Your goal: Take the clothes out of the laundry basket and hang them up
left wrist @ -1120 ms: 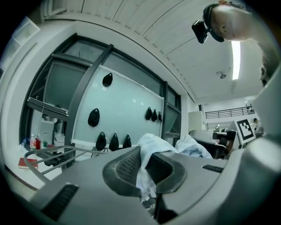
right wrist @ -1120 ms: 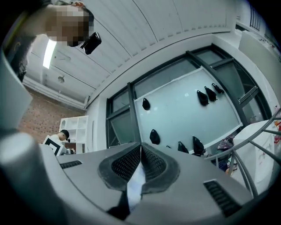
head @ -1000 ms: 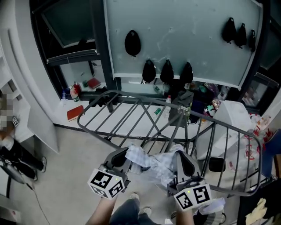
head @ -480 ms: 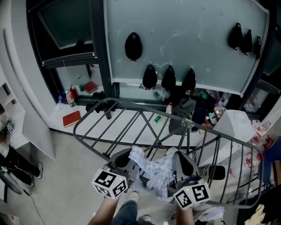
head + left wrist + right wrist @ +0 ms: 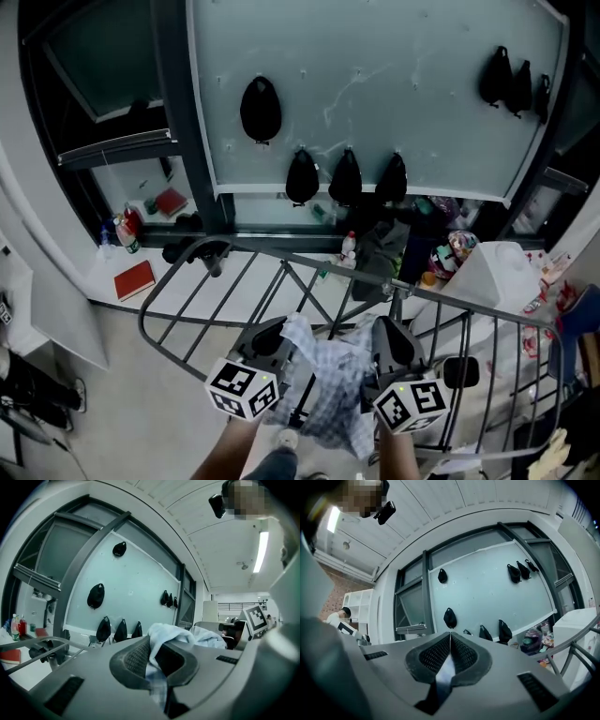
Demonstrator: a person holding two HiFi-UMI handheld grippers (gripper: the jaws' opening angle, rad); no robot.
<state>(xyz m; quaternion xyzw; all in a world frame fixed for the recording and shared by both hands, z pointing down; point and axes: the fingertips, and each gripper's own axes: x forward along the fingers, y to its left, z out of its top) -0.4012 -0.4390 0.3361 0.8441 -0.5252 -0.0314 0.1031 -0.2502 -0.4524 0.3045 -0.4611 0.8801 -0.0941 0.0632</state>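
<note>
I hold a pale blue checked garment (image 5: 330,389) with both grippers, just above the near rails of a grey metal drying rack (image 5: 217,281). My left gripper (image 5: 279,333) is shut on the garment's upper left edge; in the left gripper view the cloth (image 5: 165,635) bunches out over the closed pads (image 5: 137,658). My right gripper (image 5: 390,336) is shut on its right edge, and in the right gripper view only a thin strip of the fabric (image 5: 445,673) shows between the pressed pads (image 5: 435,654). The cloth sags between the two grippers. No laundry basket is in sight.
Black caps (image 5: 345,176) hang on a pale wall panel (image 5: 394,84) behind the rack. A white bag (image 5: 495,274) and mixed clutter (image 5: 448,251) sit at the right. A red book (image 5: 134,280) and bottles (image 5: 122,232) lie on the ledge at left.
The garment, earlier spread loosely between the grippers, now hangs lower and straighter. Both grippers stay shut on it, and the view has shifted toward the rack and wall.
</note>
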